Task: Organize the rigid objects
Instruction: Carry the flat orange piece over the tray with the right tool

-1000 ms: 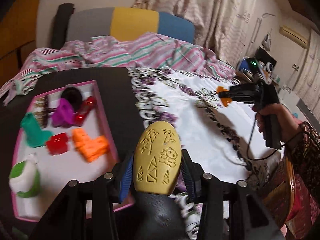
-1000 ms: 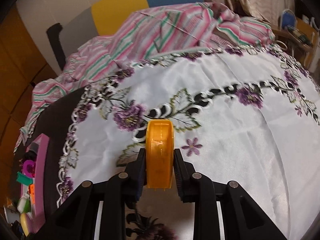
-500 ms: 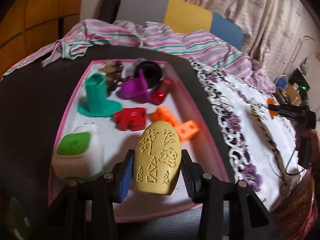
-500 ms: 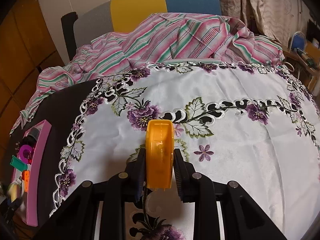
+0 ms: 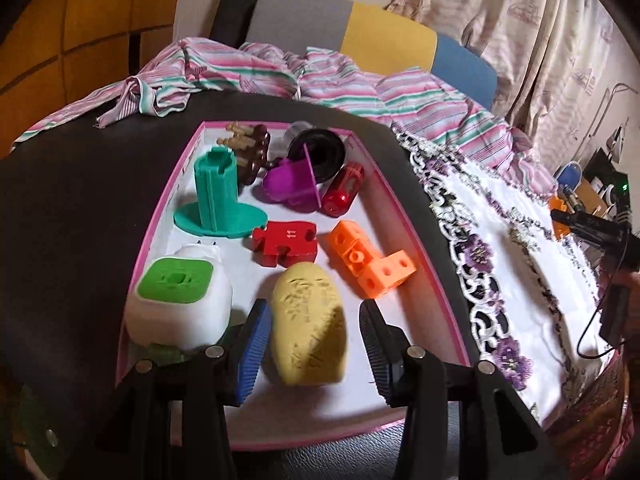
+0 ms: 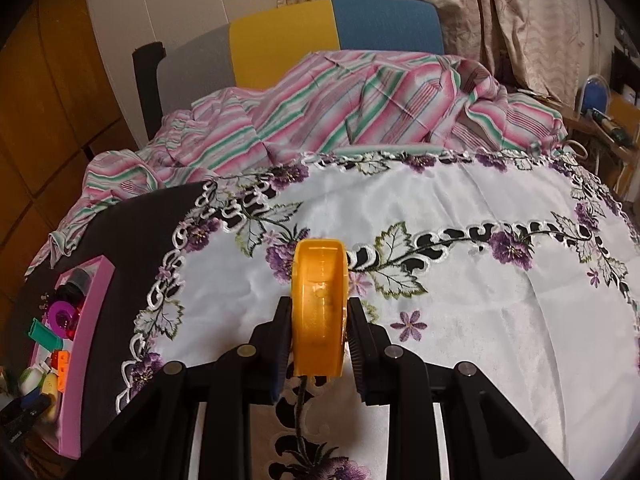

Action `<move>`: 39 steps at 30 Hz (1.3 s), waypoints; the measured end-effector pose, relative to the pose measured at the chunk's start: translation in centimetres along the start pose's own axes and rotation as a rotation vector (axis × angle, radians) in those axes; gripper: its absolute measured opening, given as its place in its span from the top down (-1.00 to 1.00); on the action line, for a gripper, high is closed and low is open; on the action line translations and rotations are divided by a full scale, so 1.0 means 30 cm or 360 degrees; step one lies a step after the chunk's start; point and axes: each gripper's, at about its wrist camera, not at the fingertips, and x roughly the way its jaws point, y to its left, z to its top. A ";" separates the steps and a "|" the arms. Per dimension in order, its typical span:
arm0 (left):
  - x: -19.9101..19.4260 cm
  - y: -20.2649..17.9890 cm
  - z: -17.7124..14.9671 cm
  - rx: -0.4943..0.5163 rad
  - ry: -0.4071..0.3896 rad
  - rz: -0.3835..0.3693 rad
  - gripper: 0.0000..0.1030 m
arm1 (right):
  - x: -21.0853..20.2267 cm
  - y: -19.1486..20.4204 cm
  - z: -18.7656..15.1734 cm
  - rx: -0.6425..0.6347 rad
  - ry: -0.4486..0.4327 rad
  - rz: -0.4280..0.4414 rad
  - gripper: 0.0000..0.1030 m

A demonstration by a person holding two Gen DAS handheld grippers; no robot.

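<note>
Releasing the yellow piece into the pink tray, the left gripper stands wide open, touching nothing. The right gripper clamps an orange wheel above the cloth; it likely must go to the tray next.

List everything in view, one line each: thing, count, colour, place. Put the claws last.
Tray: 1, pink rim, on dark tabletop.
Yellow oval piece: 1, tray front, between open left claw fingers.
Green-topped white box: 1, tray front left.
Teal post: 1, upright, tray left.
Red puzzle piece: 1, tray centre.
Orange block: 1, tray right.
Purple piece: 1, tray rear.
Black ring: 1, tray rear.
Embroidered cloth: 1, white, purple flowers.
Orange wheel: 1, in right claw.
Left claw: open.
Right claw: shut.
</note>
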 end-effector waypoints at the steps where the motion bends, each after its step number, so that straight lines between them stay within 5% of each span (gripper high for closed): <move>1: -0.009 0.001 -0.001 -0.0003 -0.0007 -0.0010 0.10 | -0.006 0.006 0.000 -0.0008 -0.0009 0.0005 0.48; 9: -0.086 -0.002 -0.025 0.0027 -0.0065 -0.0059 0.10 | -0.070 0.125 -0.030 -0.0165 -0.0109 0.0098 0.48; 23: -0.142 -0.018 -0.040 0.0063 -0.0057 -0.0054 0.09 | -0.093 0.456 -0.110 -0.0339 -0.0041 0.0271 0.48; 39: -0.174 0.023 -0.036 -0.0006 -0.0039 0.0159 0.09 | -0.131 0.753 -0.250 -0.0365 0.0187 0.0482 0.48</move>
